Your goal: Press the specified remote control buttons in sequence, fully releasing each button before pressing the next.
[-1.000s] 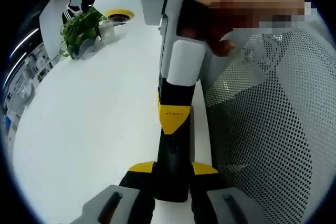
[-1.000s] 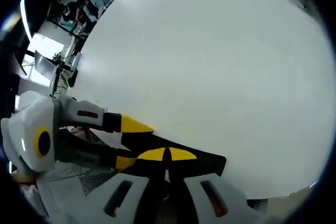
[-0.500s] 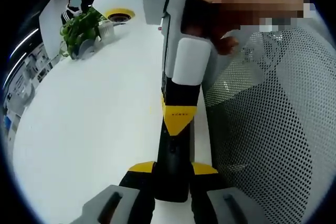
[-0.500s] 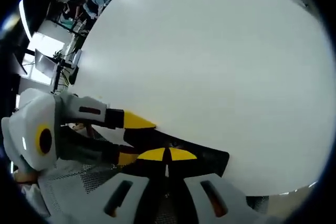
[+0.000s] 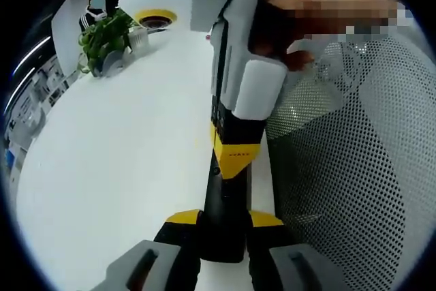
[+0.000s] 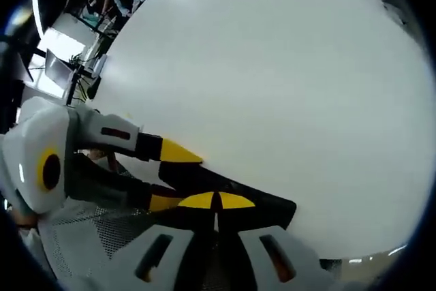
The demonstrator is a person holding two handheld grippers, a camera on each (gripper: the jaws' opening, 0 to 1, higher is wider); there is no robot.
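The black remote control (image 5: pixel 223 219) is clamped by the left tool (image 5: pixel 225 221); the right tool (image 6: pixel 216 200), clenched, is pressed onto it above the white bench (image 5: pixel 122 161).

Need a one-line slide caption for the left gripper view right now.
Left gripper clamps the black remote while the right gripper presses down on it.

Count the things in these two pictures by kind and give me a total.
Remote controls: 1
Grippers: 2, left and right
Potted plants: 1
Mesh chairs: 1
White tables: 1
Total: 6
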